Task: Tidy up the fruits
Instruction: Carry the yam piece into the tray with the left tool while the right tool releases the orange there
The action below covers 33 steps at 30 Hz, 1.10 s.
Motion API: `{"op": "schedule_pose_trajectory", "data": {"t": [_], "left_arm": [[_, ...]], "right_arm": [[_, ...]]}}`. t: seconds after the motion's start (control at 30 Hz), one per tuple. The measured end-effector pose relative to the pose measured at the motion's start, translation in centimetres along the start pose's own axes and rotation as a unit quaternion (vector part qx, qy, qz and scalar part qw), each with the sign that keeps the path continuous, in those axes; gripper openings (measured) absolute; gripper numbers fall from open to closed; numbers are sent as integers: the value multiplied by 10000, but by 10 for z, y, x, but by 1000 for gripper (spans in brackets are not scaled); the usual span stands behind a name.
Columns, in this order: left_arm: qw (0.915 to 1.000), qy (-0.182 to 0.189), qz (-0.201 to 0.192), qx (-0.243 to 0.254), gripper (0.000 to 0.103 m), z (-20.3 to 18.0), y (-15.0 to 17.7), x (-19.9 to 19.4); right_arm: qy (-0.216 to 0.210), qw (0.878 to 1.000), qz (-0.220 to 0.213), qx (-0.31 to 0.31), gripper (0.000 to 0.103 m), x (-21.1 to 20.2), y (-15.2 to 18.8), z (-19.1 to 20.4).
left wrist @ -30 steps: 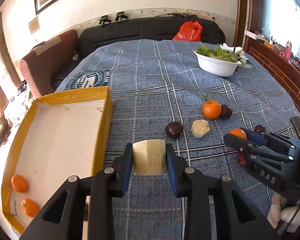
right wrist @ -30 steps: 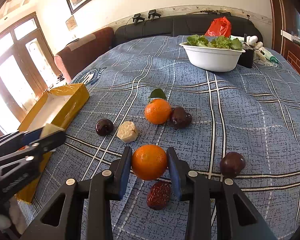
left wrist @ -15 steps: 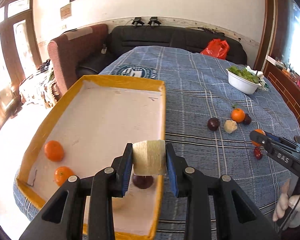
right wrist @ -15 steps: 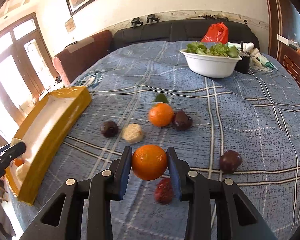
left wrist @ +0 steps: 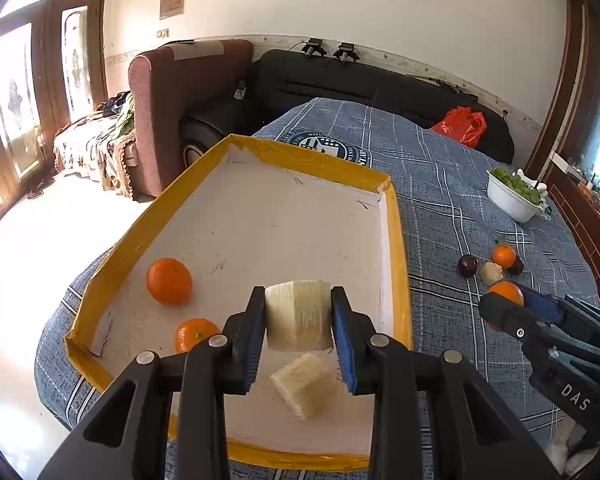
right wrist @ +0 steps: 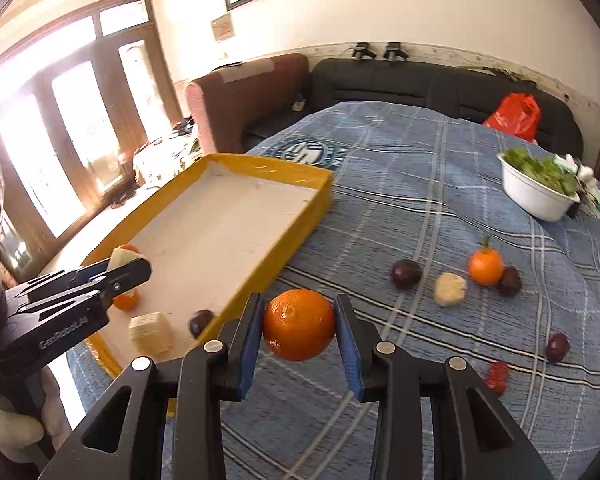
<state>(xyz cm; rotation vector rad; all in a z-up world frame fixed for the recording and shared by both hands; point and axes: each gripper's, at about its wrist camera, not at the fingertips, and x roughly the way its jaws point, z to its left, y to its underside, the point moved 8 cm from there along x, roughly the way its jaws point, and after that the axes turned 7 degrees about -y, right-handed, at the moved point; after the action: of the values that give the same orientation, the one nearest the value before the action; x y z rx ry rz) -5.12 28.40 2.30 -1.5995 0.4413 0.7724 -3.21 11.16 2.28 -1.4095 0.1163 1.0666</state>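
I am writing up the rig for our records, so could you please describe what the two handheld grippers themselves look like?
Both are matte black plastic frames with triangular cutouts and silver rivets. The left gripper and the right gripper each have two flat fingers faced with blue pads. White lettering marks their sides. A light-gloved hand holds the left one. No cables show.

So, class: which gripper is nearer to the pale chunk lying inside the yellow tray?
Left. The left gripper hovers directly above the chunk; the right gripper hangs outside the tray.
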Motion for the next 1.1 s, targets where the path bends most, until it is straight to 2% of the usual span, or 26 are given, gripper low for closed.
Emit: {"op": "schedule_pose_trajectory", "data": {"t": [0.4,0.6,0.8,1.1], "left_arm": [[9993,65,40,-363,31,35,2,1],[9987,-32,79,-508,31,49,0,8],[9989,-178,43,-438,31,56,-9,14],[9991,-333,58,-239,31,59,-26,32]], "right_arm": [[-200,9988,298,-327,40,35,-2,46],[-285,9976,431,-460,40,53,-6,65],[-300,9963,555,-589,40,72,-13,75],[-236,9964,645,-496,40,91,-17,69]]}}
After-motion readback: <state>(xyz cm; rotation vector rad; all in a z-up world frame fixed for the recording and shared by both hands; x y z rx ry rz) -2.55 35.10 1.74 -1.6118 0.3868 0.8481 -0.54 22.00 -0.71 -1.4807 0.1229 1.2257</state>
